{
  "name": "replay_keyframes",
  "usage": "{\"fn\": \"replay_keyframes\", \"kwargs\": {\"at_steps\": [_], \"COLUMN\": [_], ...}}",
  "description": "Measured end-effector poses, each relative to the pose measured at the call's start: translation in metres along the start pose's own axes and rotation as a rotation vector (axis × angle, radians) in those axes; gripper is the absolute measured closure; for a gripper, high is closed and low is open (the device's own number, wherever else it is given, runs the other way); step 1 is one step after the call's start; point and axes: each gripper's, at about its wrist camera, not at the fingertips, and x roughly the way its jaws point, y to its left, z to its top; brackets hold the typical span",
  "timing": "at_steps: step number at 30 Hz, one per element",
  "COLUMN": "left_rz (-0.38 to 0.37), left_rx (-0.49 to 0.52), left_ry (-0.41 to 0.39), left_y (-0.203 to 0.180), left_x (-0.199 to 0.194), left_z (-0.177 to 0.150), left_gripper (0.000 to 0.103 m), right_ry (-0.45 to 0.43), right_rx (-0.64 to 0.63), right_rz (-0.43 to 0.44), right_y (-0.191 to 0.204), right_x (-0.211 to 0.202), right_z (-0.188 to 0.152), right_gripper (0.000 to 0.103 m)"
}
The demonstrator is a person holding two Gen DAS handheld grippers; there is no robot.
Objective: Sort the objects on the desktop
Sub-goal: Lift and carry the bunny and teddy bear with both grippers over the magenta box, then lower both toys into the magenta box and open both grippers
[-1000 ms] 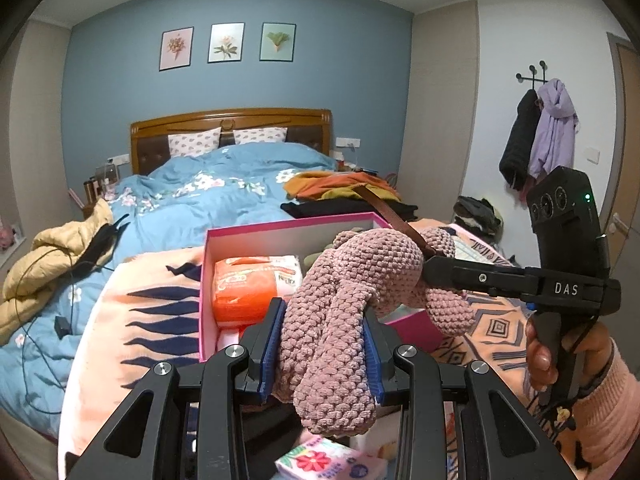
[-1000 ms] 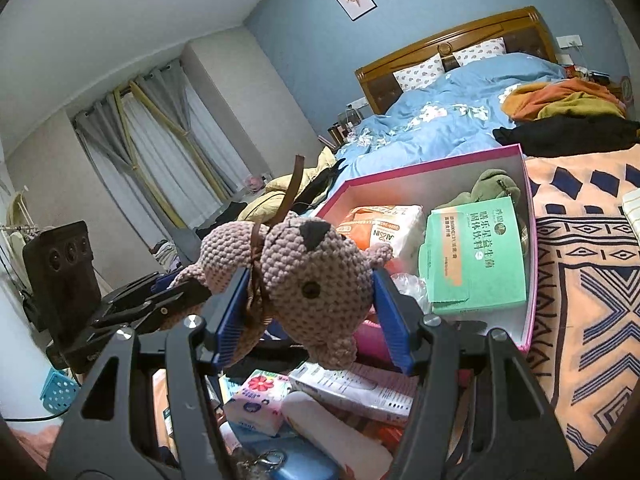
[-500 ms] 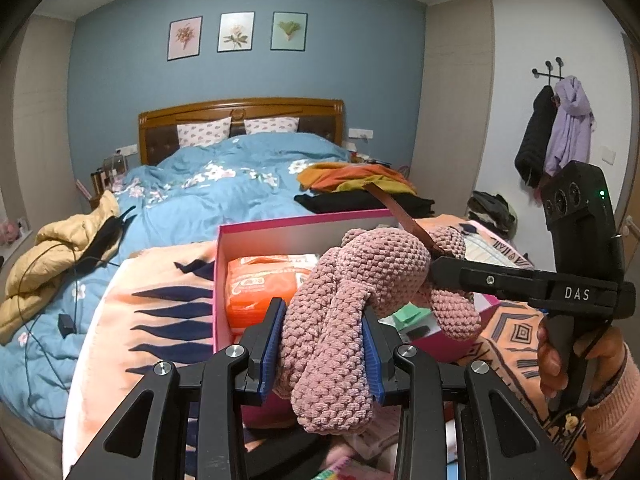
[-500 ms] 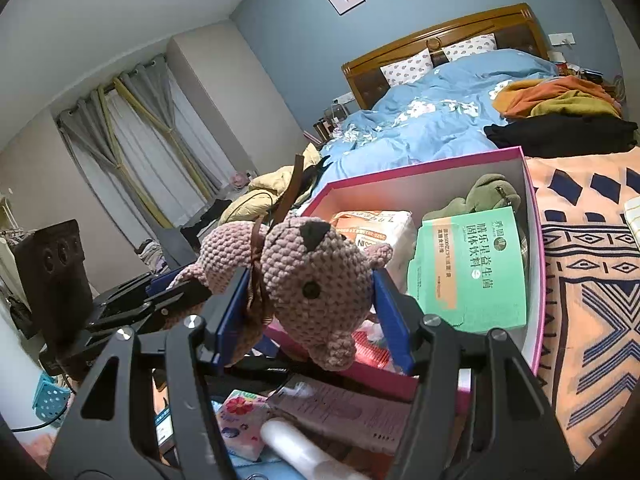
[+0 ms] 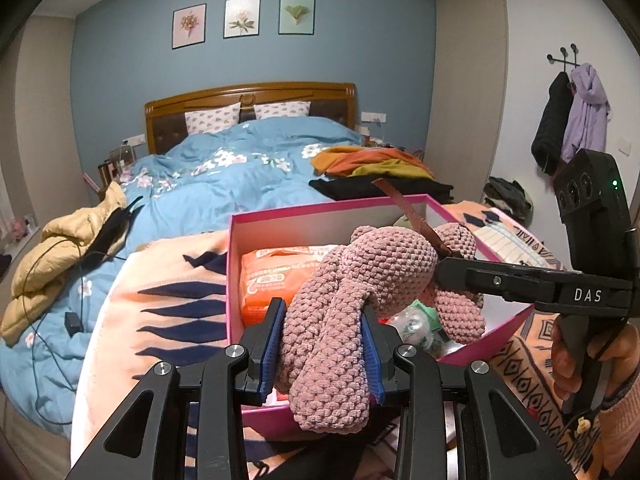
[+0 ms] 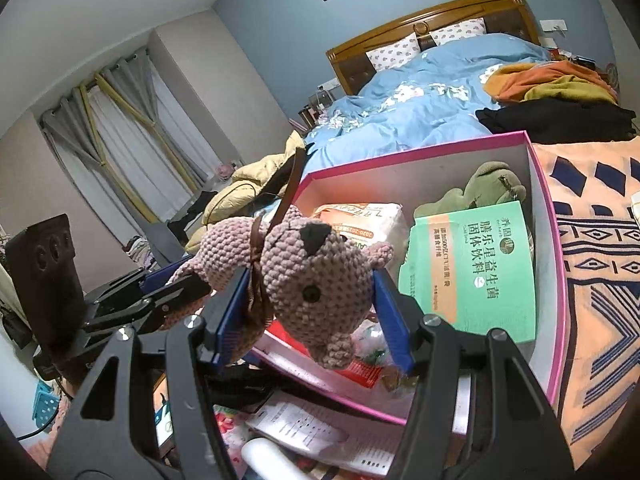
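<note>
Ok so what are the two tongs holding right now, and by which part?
Both hold one pink crocheted toy: the left tongs are shut on its legs, the right tongs on its head, above the pink box.

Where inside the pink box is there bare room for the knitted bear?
Little room. The pink cardboard box holds an orange tissue pack, a green carton and a green plush. Only its grey back wall shows bare; the near corner is crowded with wrappers.
</note>
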Motion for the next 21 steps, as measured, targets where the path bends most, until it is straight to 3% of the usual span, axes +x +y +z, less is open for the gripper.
{"fn": "replay_keyframes", "kwargs": {"at_steps": [18, 21], "left_rz": [0.048, 0.083], "left_rx": [-0.007, 0.001], "left_ry": [0.065, 0.087], "left_y": [0.01, 0.011], "left_x": [0.027, 0.033], "left_z": [-0.007, -0.009], "left_gripper": [0.067, 0.063], "right_ry": [0.064, 0.076], "right_rx": [-0.006, -0.022], "right_rz": [-0.059, -0.076], "right_y": [-0.003, -0.001], "right_x": [0.026, 0.031], "right_z": [-0.002, -0.003], "right_gripper": [0.04, 0.04]}}
